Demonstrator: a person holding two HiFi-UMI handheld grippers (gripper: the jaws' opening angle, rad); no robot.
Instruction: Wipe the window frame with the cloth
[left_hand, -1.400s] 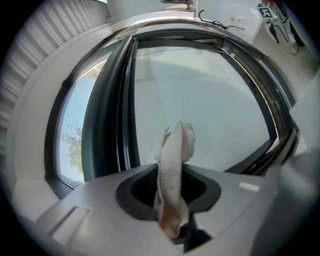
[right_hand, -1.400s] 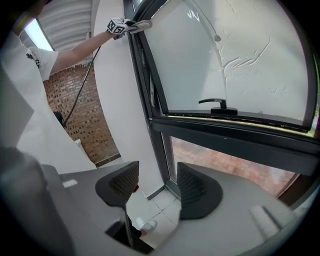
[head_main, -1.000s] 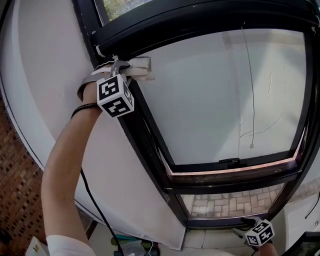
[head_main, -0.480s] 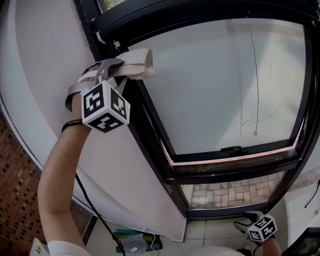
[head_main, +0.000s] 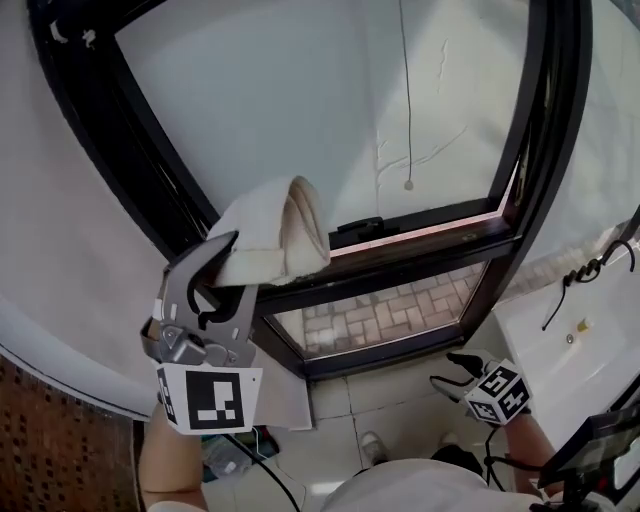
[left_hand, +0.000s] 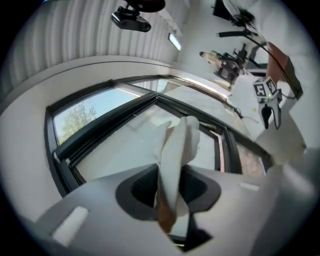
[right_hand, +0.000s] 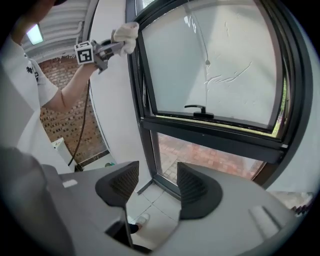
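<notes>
Left tongs (head_main: 222, 268), clenched on cloth (head_main: 278, 232), now sit lower left, further down the window frame (head_main: 140, 150). That side's pass looks done. Right tongs (right_hand: 157, 184) are released.

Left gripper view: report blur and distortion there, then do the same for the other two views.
Left gripper view: strong fisheye bends the window frame; the cloth is soft up close. Right gripper view: sharper, frame bowed, dark corners. Head view: crisp, frame curved.
</notes>
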